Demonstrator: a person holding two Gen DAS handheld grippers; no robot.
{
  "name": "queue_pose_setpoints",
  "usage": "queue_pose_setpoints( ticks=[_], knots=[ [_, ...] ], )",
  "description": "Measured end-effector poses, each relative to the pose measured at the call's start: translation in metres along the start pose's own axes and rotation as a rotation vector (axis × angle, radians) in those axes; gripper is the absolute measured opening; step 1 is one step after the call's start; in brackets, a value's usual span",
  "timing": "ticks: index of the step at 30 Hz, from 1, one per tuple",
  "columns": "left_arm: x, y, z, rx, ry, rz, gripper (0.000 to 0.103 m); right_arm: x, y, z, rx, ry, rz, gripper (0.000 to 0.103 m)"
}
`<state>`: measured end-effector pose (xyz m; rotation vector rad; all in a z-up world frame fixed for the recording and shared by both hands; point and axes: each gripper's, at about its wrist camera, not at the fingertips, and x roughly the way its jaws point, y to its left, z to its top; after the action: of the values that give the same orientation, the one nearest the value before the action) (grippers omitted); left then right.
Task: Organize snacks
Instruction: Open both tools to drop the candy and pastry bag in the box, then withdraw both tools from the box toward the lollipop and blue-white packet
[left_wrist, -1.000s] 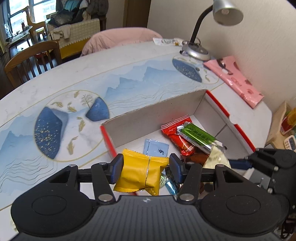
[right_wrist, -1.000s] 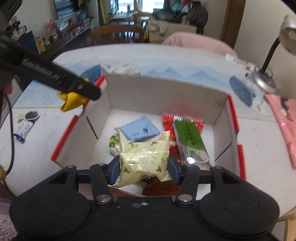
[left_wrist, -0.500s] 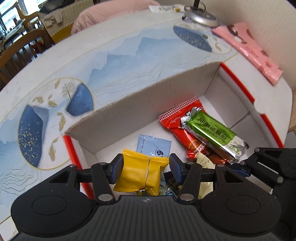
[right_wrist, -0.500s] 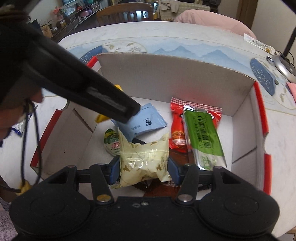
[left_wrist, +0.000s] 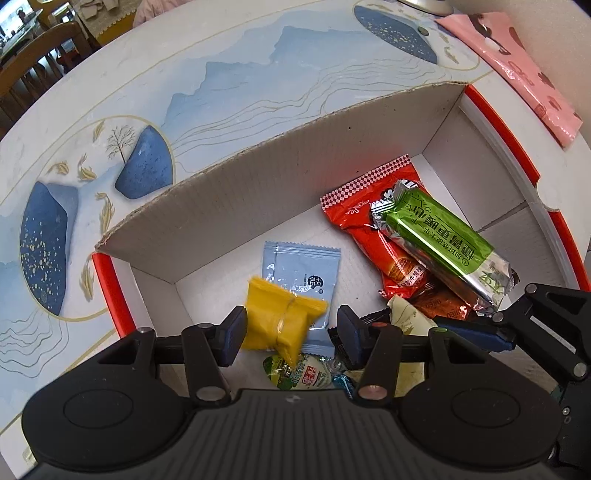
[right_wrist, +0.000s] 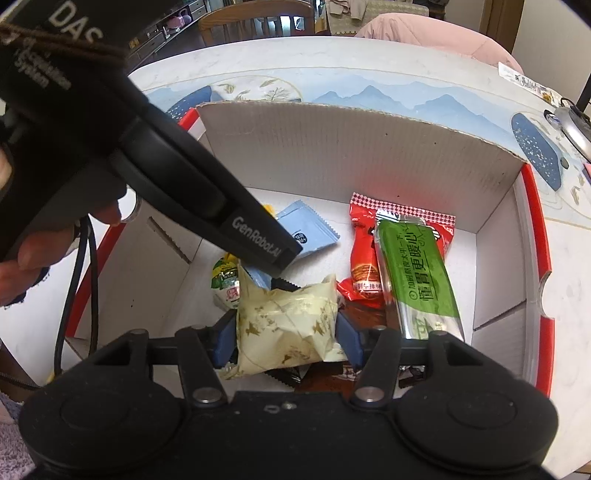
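A cardboard box (left_wrist: 277, 158) with red rims lies open on the table. Inside it are a green bar (left_wrist: 443, 243), a red packet (left_wrist: 365, 218), a blue sachet (left_wrist: 303, 266) and a small green-white snack (left_wrist: 299, 376). My left gripper (left_wrist: 291, 332) hangs low in the box. The yellow packet (left_wrist: 280, 321) sits tilted and blurred between its jaws, against the left pad, with a gap at the right pad. My right gripper (right_wrist: 286, 332) has a cream packet (right_wrist: 288, 325) touching both pads, and its jaws are opening. The left gripper's black body (right_wrist: 207, 206) crosses the right wrist view.
A pink packet (left_wrist: 517, 70) lies on the table (left_wrist: 221, 74) beyond the box's right side. A lamp base (right_wrist: 576, 125) stands at the far right, and a wooden chair (right_wrist: 258, 18) behind the table. A person's hand (right_wrist: 22, 258) holds the left gripper.
Both grippers have sunk deeper into the box. The yellow packet has tilted and come away from the left gripper's right pad. The right gripper's jaws stand slightly wider.
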<state>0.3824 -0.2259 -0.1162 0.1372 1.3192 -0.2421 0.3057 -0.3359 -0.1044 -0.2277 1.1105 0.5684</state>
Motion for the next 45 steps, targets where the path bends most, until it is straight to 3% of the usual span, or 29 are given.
queue_pose_setpoints(
  ticks=[9,19,29,34,39,42,45],
  knots=[
    [-0.023,0.013,-0.017,-0.068,-0.070,-0.052,0.053,0.000,-0.004,-0.001,0.014,-0.018,0.006,0.061],
    [-0.068,0.038,-0.052,-0.082,-0.190,-0.143,0.056,-0.032,0.004,-0.004,0.088,-0.092,-0.013,0.061],
    [-0.117,0.071,-0.100,-0.036,-0.347,-0.126,0.057,-0.066,0.043,-0.003,0.138,-0.213,-0.056,0.063],
    [-0.139,0.094,-0.128,-0.034,-0.409,-0.111,0.058,-0.077,0.072,-0.002,0.137,-0.262,-0.057,0.074],
    [-0.153,0.116,-0.156,-0.046,-0.457,-0.078,0.059,-0.080,0.102,0.002,0.127,-0.291,-0.042,0.077],
    [-0.160,0.132,-0.172,-0.066,-0.483,-0.057,0.069,-0.078,0.119,0.005,0.110,-0.300,-0.035,0.080],
    [-0.165,0.149,-0.189,-0.085,-0.492,-0.043,0.069,-0.074,0.139,0.008,0.088,-0.303,-0.025,0.086]
  ],
)
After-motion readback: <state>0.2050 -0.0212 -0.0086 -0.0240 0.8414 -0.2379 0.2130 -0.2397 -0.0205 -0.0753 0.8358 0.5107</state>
